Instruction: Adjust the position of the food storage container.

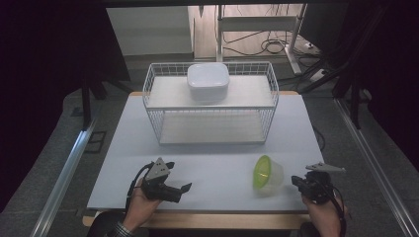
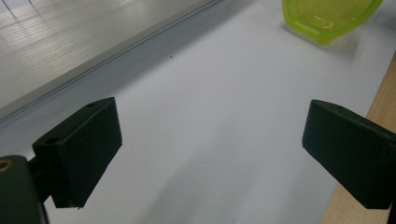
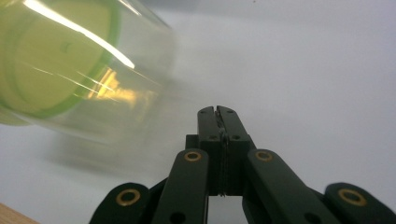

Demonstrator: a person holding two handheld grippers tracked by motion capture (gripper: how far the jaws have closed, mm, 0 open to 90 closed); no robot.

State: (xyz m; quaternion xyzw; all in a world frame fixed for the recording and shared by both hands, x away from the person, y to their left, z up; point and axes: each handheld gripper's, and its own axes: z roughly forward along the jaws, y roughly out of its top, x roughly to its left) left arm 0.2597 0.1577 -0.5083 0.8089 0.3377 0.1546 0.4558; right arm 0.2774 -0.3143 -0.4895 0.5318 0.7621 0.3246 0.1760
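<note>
A clear plastic container with a green lid (image 1: 267, 174) lies on its side on the white table, near the front right. In the right gripper view the container (image 3: 79, 70) looms close at upper left, blurred. My right gripper (image 1: 298, 180) sits just right of it with jaws pressed together and nothing between them; its shut tips (image 3: 217, 112) point past the container's side. My left gripper (image 1: 184, 190) rests at the front left, jaws wide apart and empty. In the left gripper view its fingers (image 2: 88, 149) frame bare table, with the green lid (image 2: 327, 16) far ahead.
A white wire basket (image 1: 211, 101) stands at the table's back centre, with a white lidded tub (image 1: 207, 81) on its upper shelf. The table's wooden front edge (image 1: 217, 219) runs just behind both hands. Dark floor and metal rails flank the table.
</note>
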